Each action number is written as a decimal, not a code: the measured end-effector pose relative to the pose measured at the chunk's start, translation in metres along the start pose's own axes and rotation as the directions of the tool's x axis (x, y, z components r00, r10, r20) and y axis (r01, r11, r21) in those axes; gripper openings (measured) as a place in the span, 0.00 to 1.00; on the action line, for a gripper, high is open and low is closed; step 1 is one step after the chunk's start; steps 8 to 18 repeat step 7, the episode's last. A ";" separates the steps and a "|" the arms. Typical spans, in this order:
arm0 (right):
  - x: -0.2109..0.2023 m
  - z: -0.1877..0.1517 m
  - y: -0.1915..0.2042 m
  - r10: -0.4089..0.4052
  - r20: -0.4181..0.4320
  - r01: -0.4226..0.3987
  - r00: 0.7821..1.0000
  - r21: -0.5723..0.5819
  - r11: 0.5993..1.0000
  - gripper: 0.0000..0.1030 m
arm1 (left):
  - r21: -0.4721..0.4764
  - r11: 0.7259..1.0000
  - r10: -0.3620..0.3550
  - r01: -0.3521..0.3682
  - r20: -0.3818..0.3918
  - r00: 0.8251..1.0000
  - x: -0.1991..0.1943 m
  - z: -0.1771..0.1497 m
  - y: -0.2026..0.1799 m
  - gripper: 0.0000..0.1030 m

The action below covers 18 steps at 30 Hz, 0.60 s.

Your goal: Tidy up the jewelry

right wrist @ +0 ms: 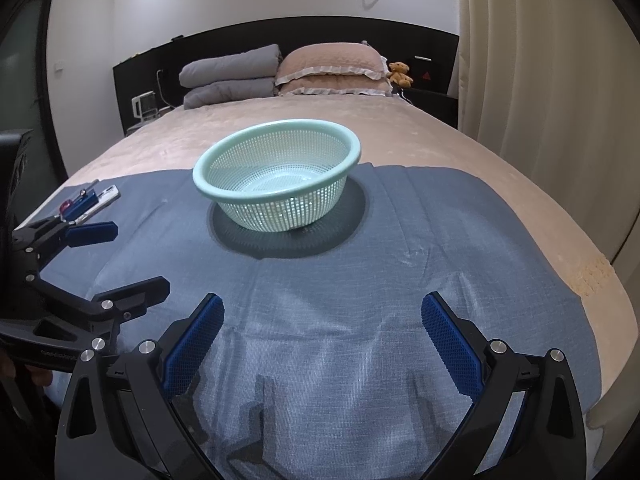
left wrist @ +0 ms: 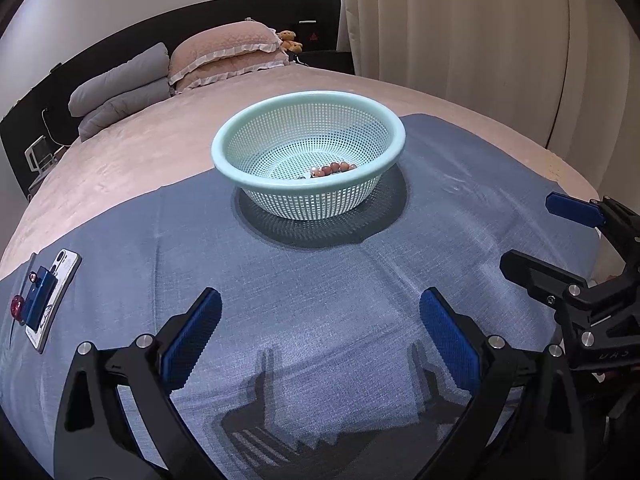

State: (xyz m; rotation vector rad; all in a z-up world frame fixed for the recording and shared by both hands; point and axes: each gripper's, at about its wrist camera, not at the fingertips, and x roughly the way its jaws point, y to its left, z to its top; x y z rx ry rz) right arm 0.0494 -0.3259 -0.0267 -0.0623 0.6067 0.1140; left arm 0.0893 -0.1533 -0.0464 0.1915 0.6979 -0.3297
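Observation:
A mint-green perforated basket (left wrist: 240, 136) stands on a blue-grey cloth (left wrist: 320, 280) spread over a bed. Brown and pearly beads (left wrist: 334, 168) lie in its bottom in the left wrist view. From the right wrist view the basket (right wrist: 212, 168) hides them behind its near wall. My left gripper (left wrist: 320, 328) hovers open over the cloth, well short of the basket, nothing between its blue pads. My right gripper (right wrist: 322, 332) is likewise open and empty. Each gripper shows in the other's view: the right gripper (left wrist: 548, 236) at the right edge, the left gripper (right wrist: 124, 258) at the left edge.
A white phone (left wrist: 54, 296) with a blue block and a red bead on it lies at the cloth's left edge, also seen as the phone (right wrist: 106, 196) from the right. Pillows (left wrist: 224, 56), a folded grey quilt (left wrist: 120, 88) and a curtain (left wrist: 480, 40) lie beyond.

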 end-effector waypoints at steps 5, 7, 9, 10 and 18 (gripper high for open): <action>0.000 0.000 -0.001 0.002 0.001 -0.002 1.000 0.004 1.000 0.92 | -0.046 0.999 -0.028 0.028 0.000 1.000 -0.003 0.003 0.005 0.94; 0.001 0.000 -0.001 0.004 -0.002 -0.004 1.000 0.005 1.000 0.92 | -0.043 0.999 -0.013 0.013 -0.008 1.000 -0.003 0.004 0.005 0.94; 0.001 0.000 -0.001 0.004 -0.002 -0.004 1.000 0.005 1.000 0.92 | -0.043 0.999 -0.013 0.013 -0.008 1.000 -0.003 0.004 0.005 0.94; 0.001 0.000 -0.001 0.004 -0.002 -0.004 1.000 0.005 1.000 0.92 | -0.043 0.999 -0.013 0.013 -0.008 1.000 -0.003 0.004 0.005 0.94; 0.001 0.000 -0.001 0.004 -0.002 -0.004 1.000 0.005 1.000 0.92 | -0.043 0.999 -0.013 0.013 -0.008 1.000 -0.003 0.004 0.005 0.94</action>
